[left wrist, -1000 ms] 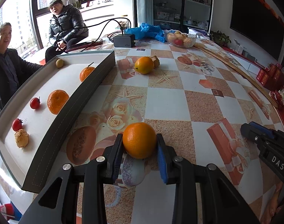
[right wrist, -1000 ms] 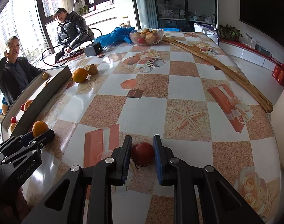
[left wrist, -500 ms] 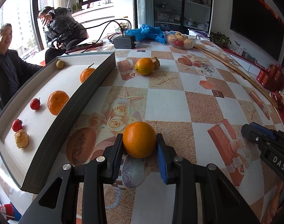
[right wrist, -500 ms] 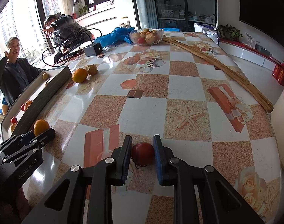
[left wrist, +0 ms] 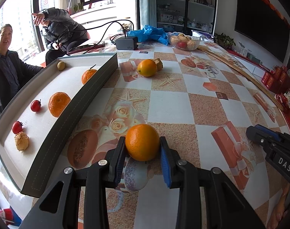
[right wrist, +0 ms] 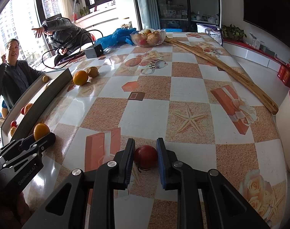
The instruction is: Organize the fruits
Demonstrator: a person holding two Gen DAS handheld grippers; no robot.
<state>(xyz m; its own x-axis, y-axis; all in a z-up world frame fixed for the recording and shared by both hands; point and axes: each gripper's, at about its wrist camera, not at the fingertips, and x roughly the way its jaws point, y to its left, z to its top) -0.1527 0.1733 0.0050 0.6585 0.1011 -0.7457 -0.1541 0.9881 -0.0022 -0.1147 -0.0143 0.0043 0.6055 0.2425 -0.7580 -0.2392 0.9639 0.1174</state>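
Note:
My left gripper (left wrist: 142, 147) is shut on an orange (left wrist: 142, 142) that rests on the patterned table, just right of the long grey tray (left wrist: 72, 114). In the right wrist view the same orange (right wrist: 41, 131) shows at the left gripper's tips. My right gripper (right wrist: 145, 152) is shut on a dark red tomato (right wrist: 145, 157), also down on the table. The tray holds two mandarins (left wrist: 59, 104), two small red tomatoes (left wrist: 35, 106), a brown walnut-like fruit (left wrist: 21, 140) and a small green-brown fruit (left wrist: 61, 65). Another orange (left wrist: 147, 67) lies farther back with a brown lumpy fruit (left wrist: 159, 64) beside it.
A glass bowl (right wrist: 147, 36) of fruit, a blue plastic bag (left wrist: 148, 33) and a black charger (left wrist: 126, 43) with cables stand at the far end. A long wooden stick (right wrist: 221, 66) lies along the right side. Two people (left wrist: 5, 63) are beyond the tray by the window.
Both grippers and their fruit have stayed where they were. The person in the black jacket by the window has bent over and raised an arm.

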